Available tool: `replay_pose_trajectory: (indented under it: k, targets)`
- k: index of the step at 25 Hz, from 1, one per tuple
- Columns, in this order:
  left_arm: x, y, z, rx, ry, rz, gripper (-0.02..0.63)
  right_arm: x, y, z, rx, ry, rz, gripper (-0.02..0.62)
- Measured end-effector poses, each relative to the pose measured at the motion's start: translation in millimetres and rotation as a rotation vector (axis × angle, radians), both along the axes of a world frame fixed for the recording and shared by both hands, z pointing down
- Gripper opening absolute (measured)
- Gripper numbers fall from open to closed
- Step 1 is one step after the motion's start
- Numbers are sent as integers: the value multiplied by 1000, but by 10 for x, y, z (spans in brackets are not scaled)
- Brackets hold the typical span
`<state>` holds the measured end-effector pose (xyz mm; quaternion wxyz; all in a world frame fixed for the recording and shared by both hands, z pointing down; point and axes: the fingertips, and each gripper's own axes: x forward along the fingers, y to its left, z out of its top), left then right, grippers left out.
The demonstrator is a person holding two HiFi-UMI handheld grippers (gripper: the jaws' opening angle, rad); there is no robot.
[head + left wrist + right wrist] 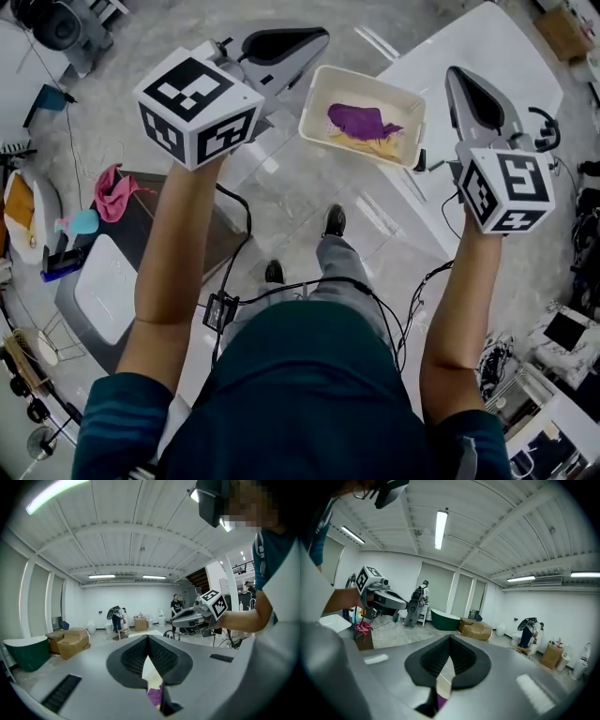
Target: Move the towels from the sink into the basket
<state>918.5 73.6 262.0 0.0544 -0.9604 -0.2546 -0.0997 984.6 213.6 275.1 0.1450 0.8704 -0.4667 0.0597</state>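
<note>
Left gripper (pixel 148 641), right gripper (pixel 450 640): jaws closed, empty, raised. Pink towel (pixel 112 192) outside basket (pixel 319 94). Lower your gripper, open wide, pinch bunched fold.

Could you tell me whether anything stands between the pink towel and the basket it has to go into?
Nothing visible does. The pink towel lies on the dark stand beside the white sink, and no object shows between it and the basket. The left gripper and right gripper are raised, shut and empty.
</note>
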Motion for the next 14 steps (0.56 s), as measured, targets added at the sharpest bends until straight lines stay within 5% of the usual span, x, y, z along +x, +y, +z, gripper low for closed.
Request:
replay_pose_trajectory:
  k: [14]
  targets:
    - [-1426,-344,-1149,36,185,-21,5,-1395,-448,-992,10,109,-76,8]
